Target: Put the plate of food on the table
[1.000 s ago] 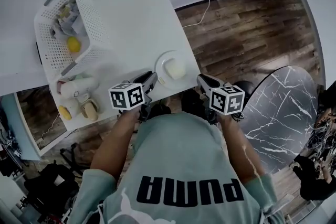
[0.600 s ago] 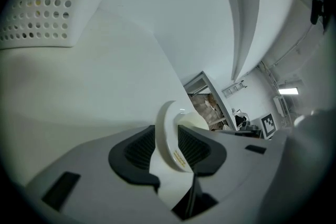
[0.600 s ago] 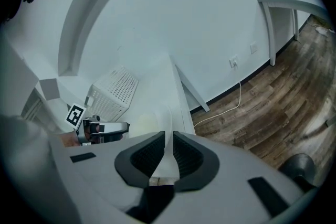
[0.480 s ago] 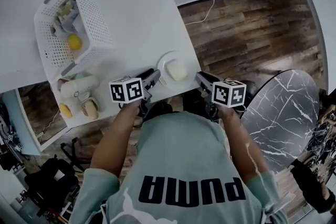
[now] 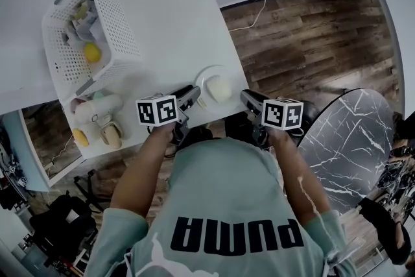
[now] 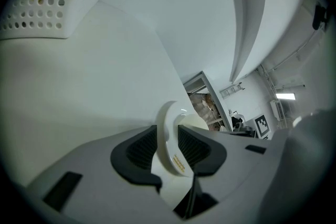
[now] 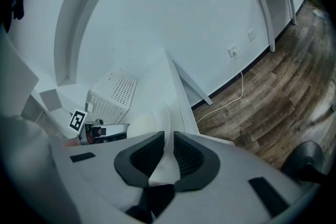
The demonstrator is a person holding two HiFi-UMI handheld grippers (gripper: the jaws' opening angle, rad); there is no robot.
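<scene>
1. The plate (image 5: 201,80) lies close to the near edge of the white counter (image 5: 175,16), centre of the head view. The left claw (image 5: 192,93) has just been opening its jaws, and they stand wide with the rim loose between them. A crooked pull-back could catch that rim and drag the plate over the edge.
2. The right claw (image 5: 245,98) looks clamped on the opposite rim, though the wide-angle view leaves contact uncertain. Withdrawing before release would tilt the plate and slide the food (image 5: 220,87) off.
3. The plate is small, round, white and glossy, and carries one pale yellowish mound. It lies flat, to the lower right of the white basket (image 5: 120,29).
</scene>
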